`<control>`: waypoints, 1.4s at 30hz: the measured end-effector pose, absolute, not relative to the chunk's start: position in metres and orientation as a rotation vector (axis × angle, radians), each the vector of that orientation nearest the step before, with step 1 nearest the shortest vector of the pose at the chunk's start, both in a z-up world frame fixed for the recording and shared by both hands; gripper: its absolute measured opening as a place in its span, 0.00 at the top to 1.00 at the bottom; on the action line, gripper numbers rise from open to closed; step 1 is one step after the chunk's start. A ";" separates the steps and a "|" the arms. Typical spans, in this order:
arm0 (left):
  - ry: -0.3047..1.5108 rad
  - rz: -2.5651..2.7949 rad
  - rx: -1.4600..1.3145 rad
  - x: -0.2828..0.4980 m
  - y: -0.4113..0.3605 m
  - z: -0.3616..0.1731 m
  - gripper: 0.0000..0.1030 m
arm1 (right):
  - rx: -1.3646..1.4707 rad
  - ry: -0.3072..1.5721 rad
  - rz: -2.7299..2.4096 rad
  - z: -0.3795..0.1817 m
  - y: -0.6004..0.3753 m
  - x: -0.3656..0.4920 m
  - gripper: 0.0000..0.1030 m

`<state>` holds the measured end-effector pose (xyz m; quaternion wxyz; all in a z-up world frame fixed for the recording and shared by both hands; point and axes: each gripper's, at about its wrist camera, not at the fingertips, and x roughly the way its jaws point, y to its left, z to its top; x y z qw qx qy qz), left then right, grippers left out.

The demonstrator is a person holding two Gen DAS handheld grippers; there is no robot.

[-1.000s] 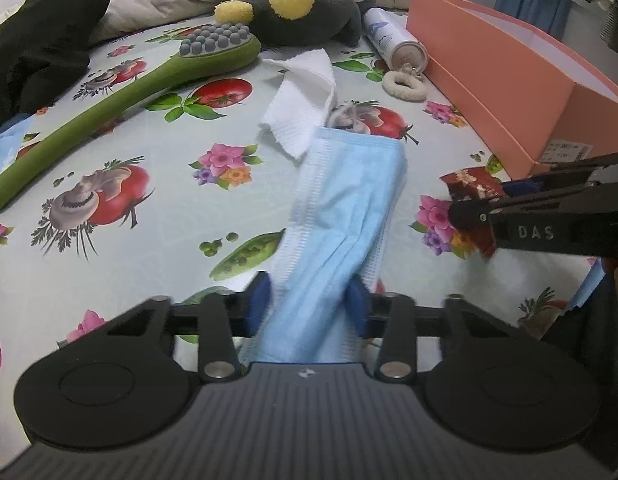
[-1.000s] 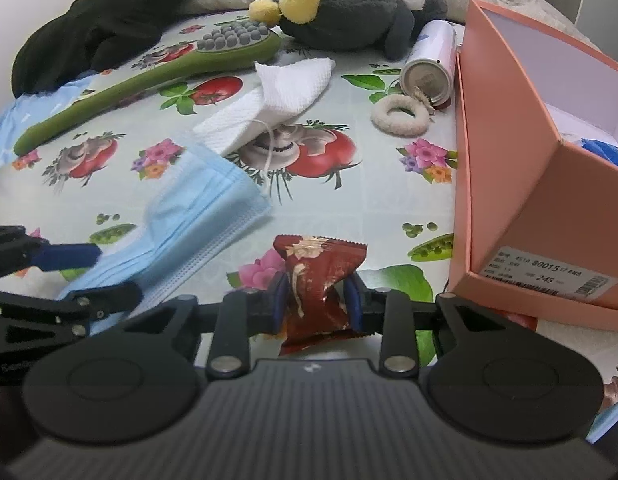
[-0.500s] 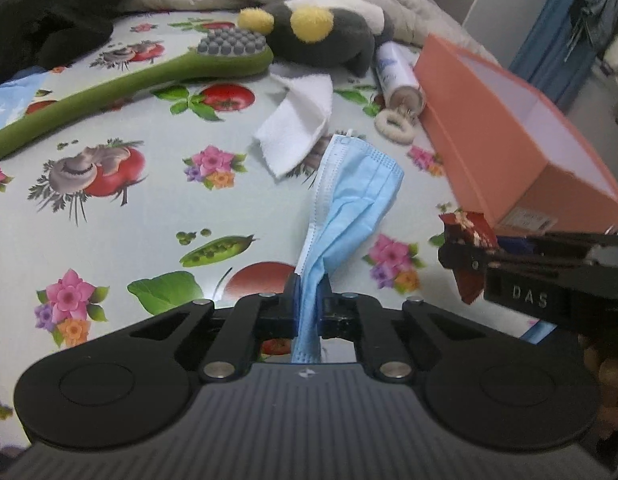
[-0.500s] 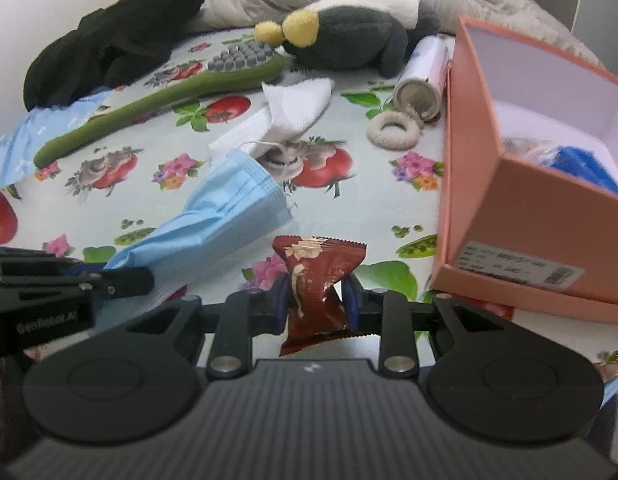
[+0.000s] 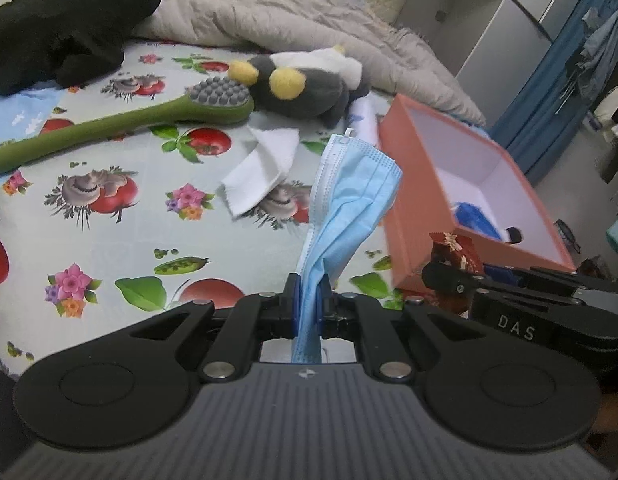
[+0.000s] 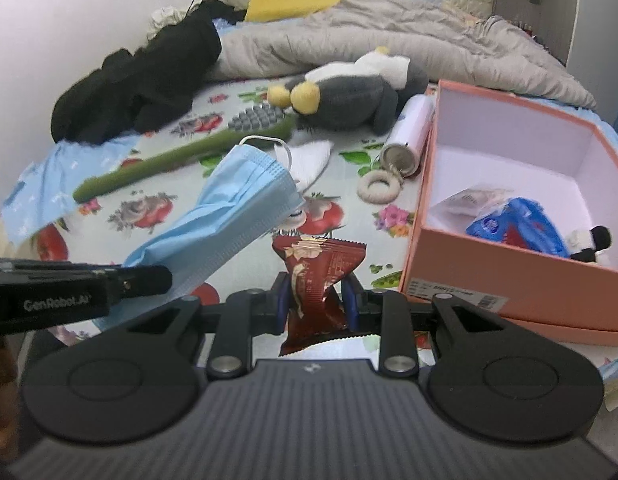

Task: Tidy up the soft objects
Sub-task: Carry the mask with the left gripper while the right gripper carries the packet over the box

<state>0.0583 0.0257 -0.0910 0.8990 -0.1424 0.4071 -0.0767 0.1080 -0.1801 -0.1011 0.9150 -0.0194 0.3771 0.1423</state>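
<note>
My left gripper (image 5: 308,294) is shut on a blue face mask (image 5: 349,204) and holds it up above the bed; the mask also shows in the right wrist view (image 6: 233,216). My right gripper (image 6: 315,298) is shut on a dark red snack packet (image 6: 315,276), raised just left of the open pink box (image 6: 521,280). The packet also shows in the left wrist view (image 5: 455,250), in front of the box (image 5: 413,216). Inside the box lie a blue packet (image 6: 517,226) and a clear wrapper (image 6: 471,200).
On the fruit-print sheet lie a white cloth (image 5: 265,168), a green long-handled brush (image 5: 121,124), a grey and yellow plush toy (image 5: 305,80), a white ring (image 6: 379,186) and a spray can (image 6: 409,136). A black garment (image 6: 145,80) and a grey quilt (image 6: 349,36) lie behind.
Both grippers have risen from the sheet. The left gripper closed on the mask and lifted it clear. The right gripper carried the packet up beside the box, whose inside now shows.
</note>
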 end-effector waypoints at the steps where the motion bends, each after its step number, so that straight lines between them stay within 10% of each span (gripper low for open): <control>1: 0.837 -0.153 -0.291 0.055 0.023 -0.086 0.91 | -0.034 0.772 0.295 -0.096 -0.182 0.105 0.70; 42: 0.871 -0.471 -0.237 0.127 -0.156 -0.030 0.91 | 0.120 0.644 0.031 -0.029 -0.347 0.081 0.70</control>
